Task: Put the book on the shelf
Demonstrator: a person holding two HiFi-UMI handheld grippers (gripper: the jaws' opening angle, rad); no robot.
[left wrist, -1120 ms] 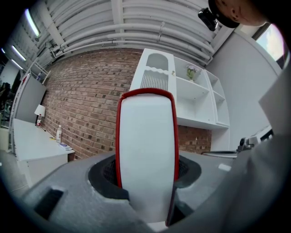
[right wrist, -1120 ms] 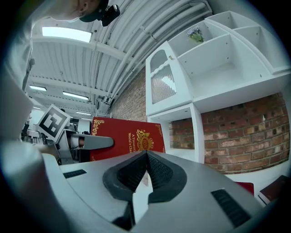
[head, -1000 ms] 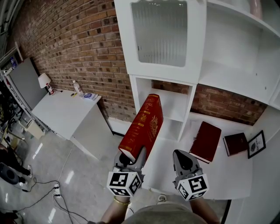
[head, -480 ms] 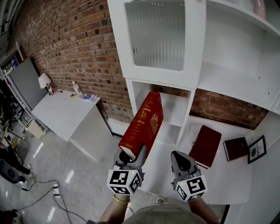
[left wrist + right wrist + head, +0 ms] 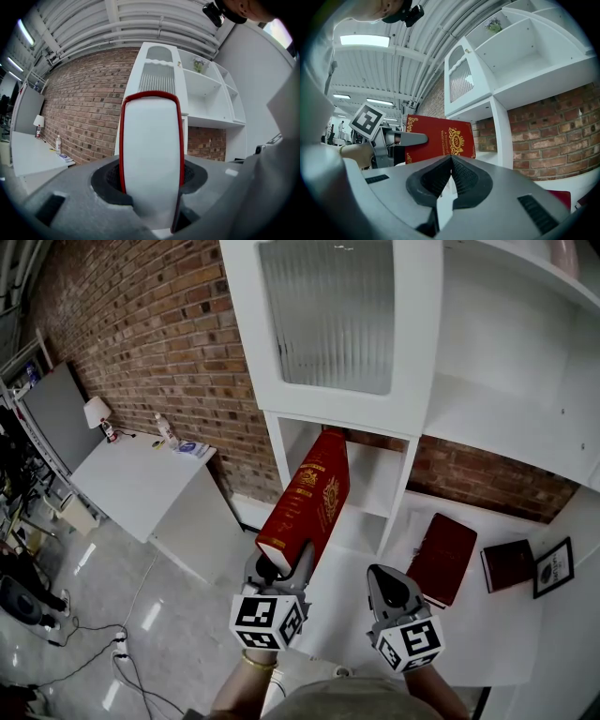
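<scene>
The book [image 5: 305,507] is a thick red hardback with a gold crest and gold lettering on its cover. In the right gripper view the lettering seems to read "A Treasury of World's Classics", though it is small. The left gripper [image 5: 284,570] has its jaws spread wide and clamped on the book's lower end. It holds the book upright and tilted towards the open compartment [image 5: 375,474] under the ribbed glass door [image 5: 328,315] of the white shelf unit [image 5: 412,362]. I cannot tell whether the top edge is inside yet. The right gripper [image 5: 394,592] is beside it, jaws closed together on nothing. Two dark red books [image 5: 441,547] [image 5: 508,564] lie flat on the white bench [image 5: 469,634], near a framed picture [image 5: 553,566].
</scene>
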